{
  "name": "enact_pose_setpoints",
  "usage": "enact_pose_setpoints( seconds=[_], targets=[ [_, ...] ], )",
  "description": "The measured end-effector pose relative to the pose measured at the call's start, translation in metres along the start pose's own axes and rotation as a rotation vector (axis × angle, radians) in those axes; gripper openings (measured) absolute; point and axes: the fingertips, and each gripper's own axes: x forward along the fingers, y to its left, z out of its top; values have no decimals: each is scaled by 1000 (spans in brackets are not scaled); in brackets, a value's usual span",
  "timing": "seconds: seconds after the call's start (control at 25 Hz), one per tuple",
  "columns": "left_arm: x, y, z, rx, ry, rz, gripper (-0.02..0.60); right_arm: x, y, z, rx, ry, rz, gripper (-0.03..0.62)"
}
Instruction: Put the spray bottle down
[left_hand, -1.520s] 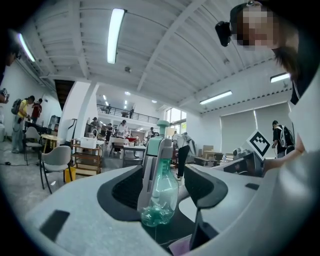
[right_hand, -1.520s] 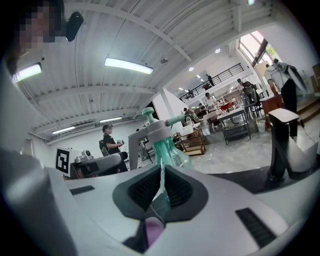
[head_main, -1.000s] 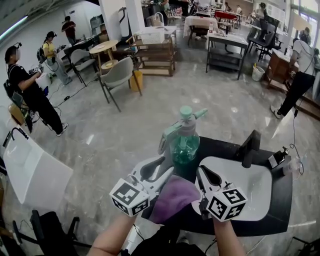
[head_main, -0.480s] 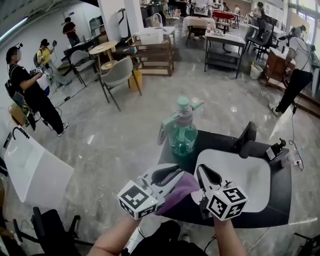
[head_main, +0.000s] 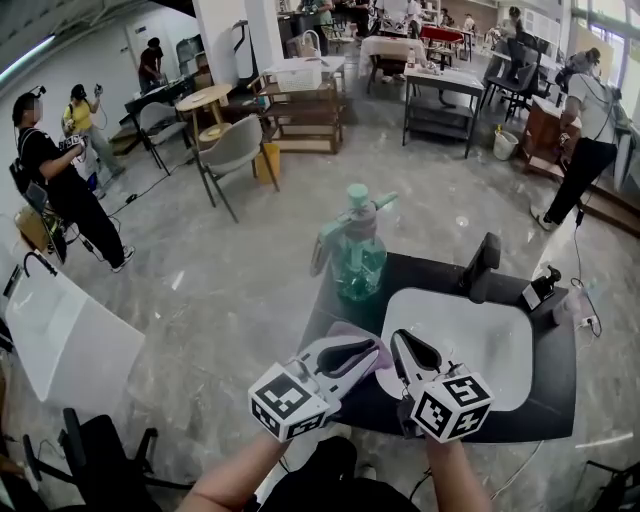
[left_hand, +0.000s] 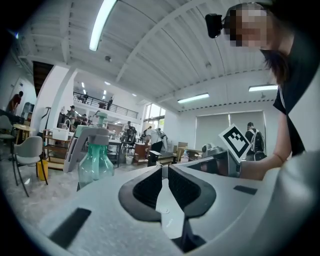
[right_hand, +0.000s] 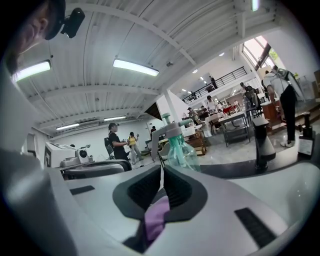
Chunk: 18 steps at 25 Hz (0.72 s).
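Head view: left tool (head_main: 372, 352) points forward, jaws together.

No legible words or numbers; only square coded markers on left gripper (head_main: 381, 351) and right gripper (head_main: 398, 339).

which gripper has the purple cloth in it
The right gripper: the purple cloth is pinched between its jaws. The left gripper has just closed its jaws with nothing between them.

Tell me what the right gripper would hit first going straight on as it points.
Most likely the spray bottle, standing upright straight ahead of the right gripper with nothing seen between, though the gap is hard to judge.
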Motion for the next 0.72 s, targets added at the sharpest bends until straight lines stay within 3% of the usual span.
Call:
enact_pose_setpoints(
  seconds=[0.72],
  targets=[
    [-17, -66, -7, -18, -9, -24, 34, -60, 27, -15, -21, 3, -10, 9]
  ],
)
